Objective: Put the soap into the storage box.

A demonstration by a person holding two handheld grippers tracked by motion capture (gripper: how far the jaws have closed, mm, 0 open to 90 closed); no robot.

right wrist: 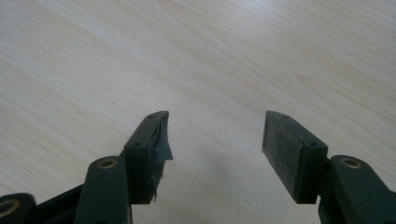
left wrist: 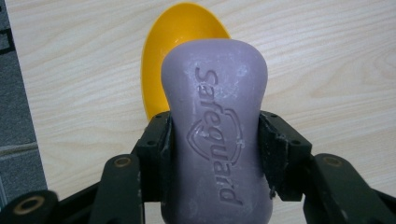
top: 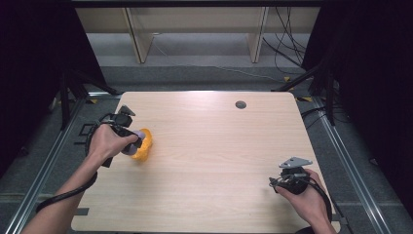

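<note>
Left gripper point(left wrist: 215, 154) clamped on soap point(left wrist: 217, 126) at waist, over yellow dish point(left wrist: 159, 51). Probably hard, slippery; waist grip best. Right gripper point(right wrist: 217, 140) wide, empty.

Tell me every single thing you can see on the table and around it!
purple bar of soap: one, purple, clamped in the left gripper above the dish
yellow plastic soap dish: one, yellow, left side of the table
light wooden table: one, pale wood, centre
round grey cap: one, grey, far edge of the table
left gripper: one, black, shut on the soap
right gripper: one, black, jaws open, nothing between them, near right corner
</note>
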